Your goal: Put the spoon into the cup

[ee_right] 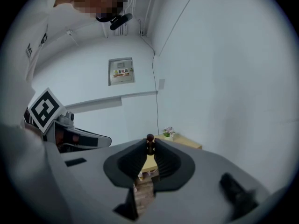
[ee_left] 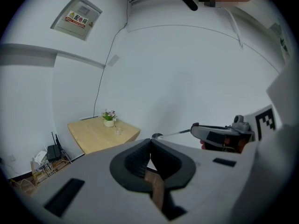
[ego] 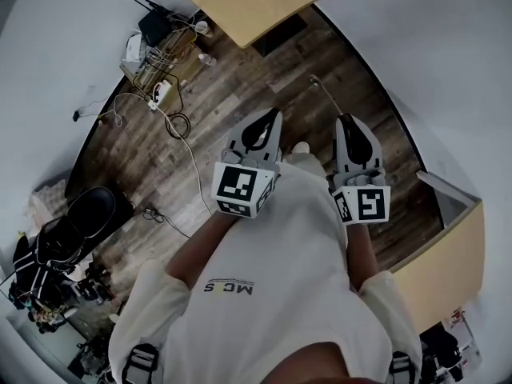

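Observation:
My right gripper (ee_right: 150,146) is shut on a metal spoon (ee_right: 150,138), which I see end-on as a dark knob between the pads. In the left gripper view the spoon (ee_left: 170,134) sticks out of the right gripper (ee_left: 219,135) with its bowl pointing left. My left gripper (ee_left: 150,143) is shut on nothing. In the head view both grippers, left (ego: 258,128) and right (ego: 352,134), are held close to the person's chest above the floor. A small clear cup (ee_left: 118,130) stands on a far wooden table (ee_left: 93,136) beside a flower pot (ee_left: 109,118).
The floor (ego: 240,94) is dark wood planks with cables and a router (ego: 152,26) by the wall. A black bag (ego: 88,214) lies at the left. A second wooden table (ego: 448,262) is at the right. White walls surround the room.

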{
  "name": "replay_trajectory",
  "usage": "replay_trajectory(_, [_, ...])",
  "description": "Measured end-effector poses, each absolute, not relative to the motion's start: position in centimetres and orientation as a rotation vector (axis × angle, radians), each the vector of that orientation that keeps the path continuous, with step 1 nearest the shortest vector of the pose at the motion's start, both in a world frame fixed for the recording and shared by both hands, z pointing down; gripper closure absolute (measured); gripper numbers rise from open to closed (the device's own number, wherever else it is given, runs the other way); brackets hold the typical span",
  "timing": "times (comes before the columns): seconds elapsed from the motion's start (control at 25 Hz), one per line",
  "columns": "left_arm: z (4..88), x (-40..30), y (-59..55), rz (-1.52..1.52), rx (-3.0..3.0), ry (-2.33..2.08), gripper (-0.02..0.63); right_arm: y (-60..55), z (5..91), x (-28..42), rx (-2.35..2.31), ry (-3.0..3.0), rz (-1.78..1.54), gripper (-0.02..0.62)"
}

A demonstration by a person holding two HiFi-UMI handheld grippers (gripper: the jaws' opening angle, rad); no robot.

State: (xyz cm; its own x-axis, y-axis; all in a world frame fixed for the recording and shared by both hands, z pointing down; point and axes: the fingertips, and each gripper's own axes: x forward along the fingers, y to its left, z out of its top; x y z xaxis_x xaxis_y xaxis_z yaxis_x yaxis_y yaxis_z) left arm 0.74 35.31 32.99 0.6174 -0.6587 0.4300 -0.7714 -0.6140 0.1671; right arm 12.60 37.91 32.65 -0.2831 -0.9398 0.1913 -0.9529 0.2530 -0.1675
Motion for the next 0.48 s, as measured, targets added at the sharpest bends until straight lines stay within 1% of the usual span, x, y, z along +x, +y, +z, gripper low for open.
replay_trajectory(0.12, [33.5,1.7,36.5,0.487,2.508,-1.159,0.592,38.7,32.3,13.8,1.862,-2.453,0.332,0.535])
replay_trajectory(0.24, [33.3,3.0,37.1,0.487,2.5,-1.158,0.592,39.3,32.0,15.4,1.887,-2.461,0.342,0.535])
replay_trajectory(0.48, [33.0,5.3,33.2,0.467,2.527,-1.132,0.592,36.5,32.3,17.8,1.917,-2.437,0.348,0.535])
